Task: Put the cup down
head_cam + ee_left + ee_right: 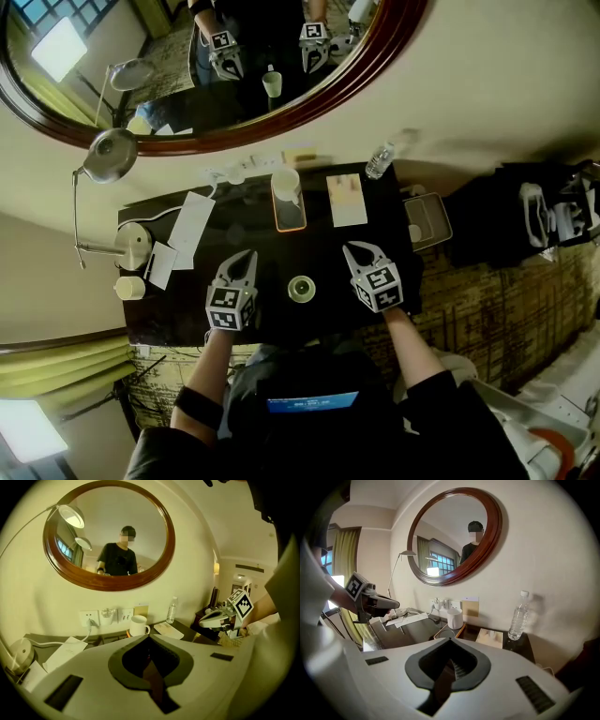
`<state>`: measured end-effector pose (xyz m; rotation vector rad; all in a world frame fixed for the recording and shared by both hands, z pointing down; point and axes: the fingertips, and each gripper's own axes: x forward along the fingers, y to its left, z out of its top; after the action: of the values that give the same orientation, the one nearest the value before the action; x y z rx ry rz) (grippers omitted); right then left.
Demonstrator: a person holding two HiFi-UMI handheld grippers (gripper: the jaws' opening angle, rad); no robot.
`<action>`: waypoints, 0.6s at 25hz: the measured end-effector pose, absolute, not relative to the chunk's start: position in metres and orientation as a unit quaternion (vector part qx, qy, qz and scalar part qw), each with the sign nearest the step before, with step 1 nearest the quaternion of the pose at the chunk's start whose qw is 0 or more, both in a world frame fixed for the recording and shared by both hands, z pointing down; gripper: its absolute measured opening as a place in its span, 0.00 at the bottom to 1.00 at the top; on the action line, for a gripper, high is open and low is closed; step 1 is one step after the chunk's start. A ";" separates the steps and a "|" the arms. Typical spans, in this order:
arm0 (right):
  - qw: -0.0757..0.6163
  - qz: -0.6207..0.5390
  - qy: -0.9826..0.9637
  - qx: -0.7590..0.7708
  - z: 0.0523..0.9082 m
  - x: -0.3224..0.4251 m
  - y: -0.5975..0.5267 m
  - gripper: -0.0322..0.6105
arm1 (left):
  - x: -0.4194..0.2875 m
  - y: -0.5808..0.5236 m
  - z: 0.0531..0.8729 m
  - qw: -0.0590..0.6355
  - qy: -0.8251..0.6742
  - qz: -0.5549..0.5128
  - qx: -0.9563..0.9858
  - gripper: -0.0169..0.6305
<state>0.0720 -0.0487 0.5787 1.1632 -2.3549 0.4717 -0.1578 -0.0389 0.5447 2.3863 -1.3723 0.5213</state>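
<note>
- The left gripper [246,256] is clenched shut. Its two jaws press together and there is nothing between them.
- The right gripper [355,250] is clenched shut too, and it holds nothing.
- Both grippers hang over the near part of the dark table [169,319]. They point toward the far wall.
- A small green cup [301,289] stands on the table between the two grippers, near the front edge. It is apart from both of them; neither one touches it.
- A white mug [286,180] stands farther back, at the far end of a tray with an orange rim [290,228].
- Just to the right of the tray lies a pale booklet [347,200].
- A clear water bottle [380,161] stands at the far right corner of the table.
- White papers [190,230] lie on the left side of the table.
- A lamp with a round shade [110,155] stands at the far left.
- A big round mirror with a brown frame [309,103] hangs on the wall above the table. It shows the person, both grippers and the green cup.
- White wall sockets [89,618] sit on the wall under the mirror, and a cord is plugged into one.
</note>
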 end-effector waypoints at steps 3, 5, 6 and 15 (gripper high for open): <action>0.239 0.178 -0.853 0.428 0.579 0.073 -0.050 0.07 | -0.153 -0.046 0.545 0.176 -0.477 0.181 0.842 0.03; 0.239 0.180 -0.853 0.428 0.579 0.073 -0.052 0.07 | -0.151 -0.053 0.552 0.178 -0.470 0.181 0.846 0.09; 0.239 0.181 -0.853 0.427 0.579 0.073 -0.052 0.07 | -0.149 -0.058 0.555 0.179 -0.465 0.182 0.848 0.11; 0.242 0.209 -0.850 0.419 0.597 0.065 -0.054 0.07 | -0.127 -0.120 0.590 0.153 -0.398 0.203 0.882 0.45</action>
<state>0.0648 -0.0537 0.5965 1.1464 -2.3242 0.5706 -0.1268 -0.1196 0.5899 2.5289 -1.1408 0.5809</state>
